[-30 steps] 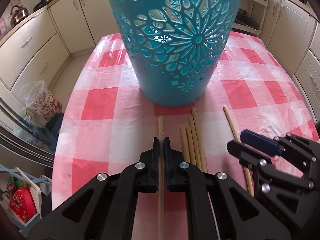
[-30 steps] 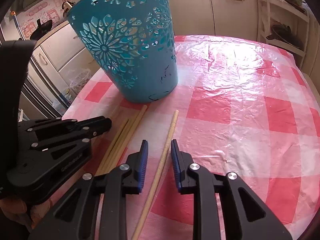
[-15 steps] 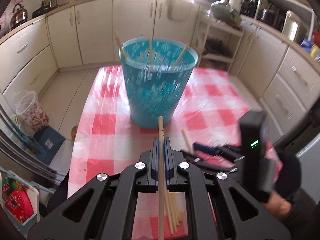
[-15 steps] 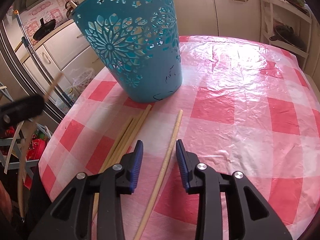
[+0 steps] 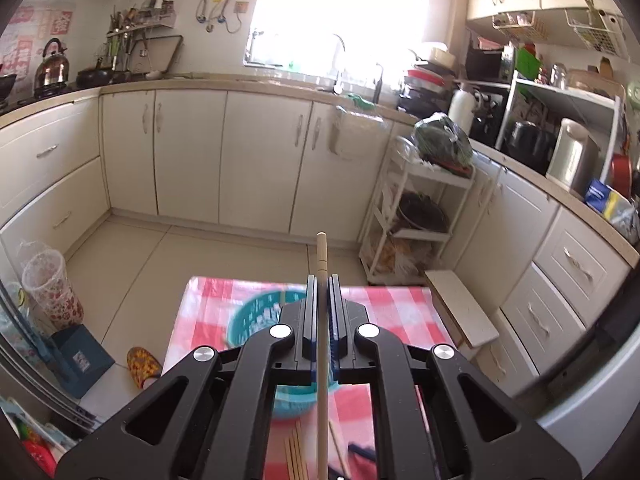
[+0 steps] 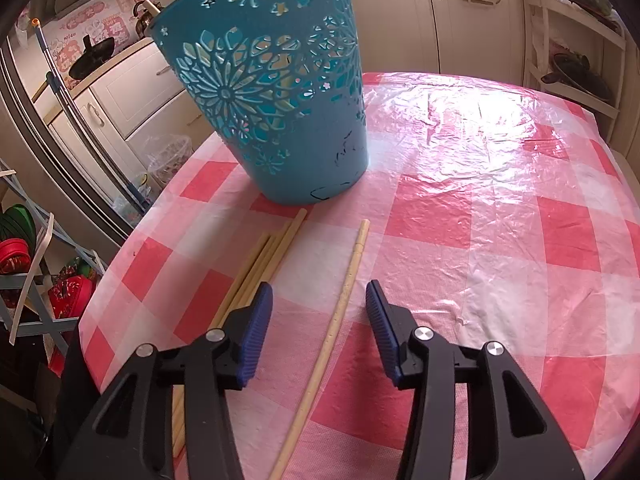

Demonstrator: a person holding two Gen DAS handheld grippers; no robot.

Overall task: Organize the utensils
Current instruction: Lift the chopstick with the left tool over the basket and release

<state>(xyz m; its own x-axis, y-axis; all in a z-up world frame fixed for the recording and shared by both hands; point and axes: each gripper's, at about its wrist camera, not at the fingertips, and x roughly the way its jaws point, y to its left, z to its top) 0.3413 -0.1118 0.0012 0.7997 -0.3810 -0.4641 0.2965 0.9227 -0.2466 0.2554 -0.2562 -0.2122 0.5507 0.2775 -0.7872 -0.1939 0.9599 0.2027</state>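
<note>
the left tool (image 5: 319,312) is pinching one chopstick (image 5: 321,256), held high above the table with the stick running straight out between the closed jaws and its blunt end poking past the tips; the teal basket (image 5: 256,316) sits far below it, partly hidden by the tool. the right tool (image 6: 319,308) hangs low over the table with its jaws spread wide, a single loose chopstick (image 6: 344,300) lying on the cloth between them, untouched. a small bundle of chopsticks (image 6: 264,260) lies just beside it toward the left edge, their ends near the foot of the teal basket. these sticks look light, stiff and smooth, so they would likely roll or slide on the glossy cover; a grip near the middle of the length seems the safest way to keep one from tipping. the table (image 6: 500,240) wears a red and white checked cloth under wrinkled clear plastic, which shines in the window light. around it is a kitchen with cream cabinets (image 5: 260,160), a kettle (image 5: 51,65) on the counter, a white rack (image 5: 420,216) and a slipper (image 5: 142,364) on the tiled floor.
</note>
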